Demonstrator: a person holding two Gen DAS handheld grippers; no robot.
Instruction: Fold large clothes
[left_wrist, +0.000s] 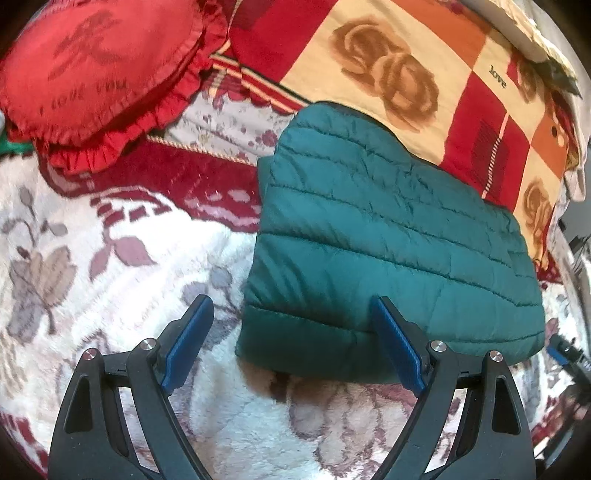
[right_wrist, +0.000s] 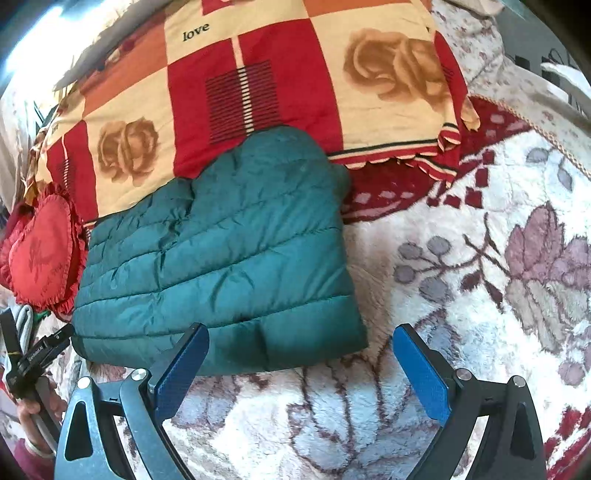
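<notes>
Your green quilted puffer jacket (left_wrist: 388, 236) lies on the bed as a compact, roughly square bundle, its far edge resting on the red-and-cream rose-patterned quilt (left_wrist: 388, 74) and its near hem on the white floral fleece blanket (left_wrist: 92, 258). Judging by that tidy shape, with no sleeves showing, the folding looks largely done, and the bundle sits near the bed's edge probably so you can reach it with both hands.

Your left tongs (left_wrist: 291, 328) are spread wide and hold nothing. They hang just over the near hem at the jacket's left corner, with the right finger in front of the green fabric and the left one over the blanket. Whether that finger touches the fabric, you cannot tell from here.

Your right tongs (right_wrist: 301, 354) are likewise wide and empty, straddling the jacket's near right corner (right_wrist: 354, 343). The left finger overlaps the hem; the right is over fleece.

Both tools bracket the same near edge from opposite corners, which suits either a last fold away from you or a simple release. The puffy filling will likely spring back, so press it flat if you fold again.

A red heart-shaped cushion (left_wrist: 99, 66) sits off to the left, well apart.
</notes>
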